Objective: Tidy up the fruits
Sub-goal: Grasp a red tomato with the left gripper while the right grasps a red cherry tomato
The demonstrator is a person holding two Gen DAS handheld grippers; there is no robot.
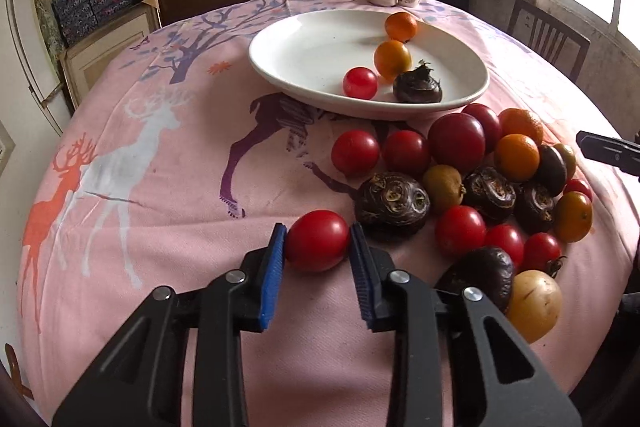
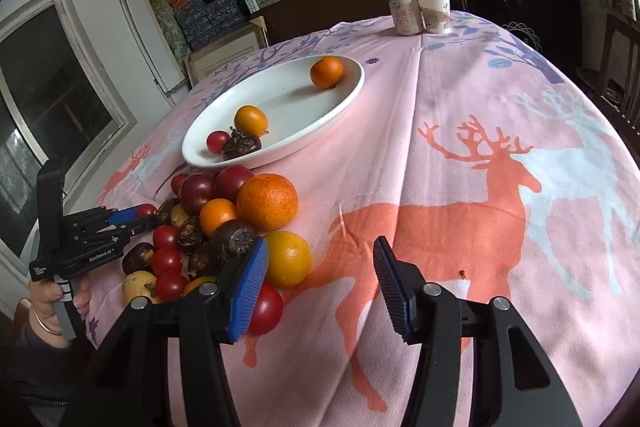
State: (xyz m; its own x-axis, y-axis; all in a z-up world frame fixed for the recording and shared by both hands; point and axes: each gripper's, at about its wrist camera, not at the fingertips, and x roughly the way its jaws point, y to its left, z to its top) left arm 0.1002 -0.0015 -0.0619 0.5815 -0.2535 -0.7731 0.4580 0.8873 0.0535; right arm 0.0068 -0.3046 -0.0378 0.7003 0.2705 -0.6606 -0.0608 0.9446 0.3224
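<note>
Your left gripper (image 1: 317, 241) has its ribbed blue pads closed against both sides of a smooth, glossy red tomato (image 1: 317, 241), an oval lying on the pink deer-print cloth (image 1: 160, 219) with its long axis running straight across from pad to pad. It sits at the near left edge of the fruit pile (image 1: 480, 187), a heap of shiny red tomatoes, pebbled oranges and dark, ridged water chestnuts. Beyond the pile stands the white glazed oval plate (image 1: 304, 67), which holds two oranges, one tomato and one water chestnut. Your right gripper (image 2: 320, 269) stands open over the cloth with nothing between its pads; its left pad sits just beside a yellow-orange fruit (image 2: 288, 259). The side of your left gripper reads "GenRobot.AI". A can (image 2: 405, 14) and a paper cup (image 2: 435, 13) at the far edge carry printing too small to read.
</note>
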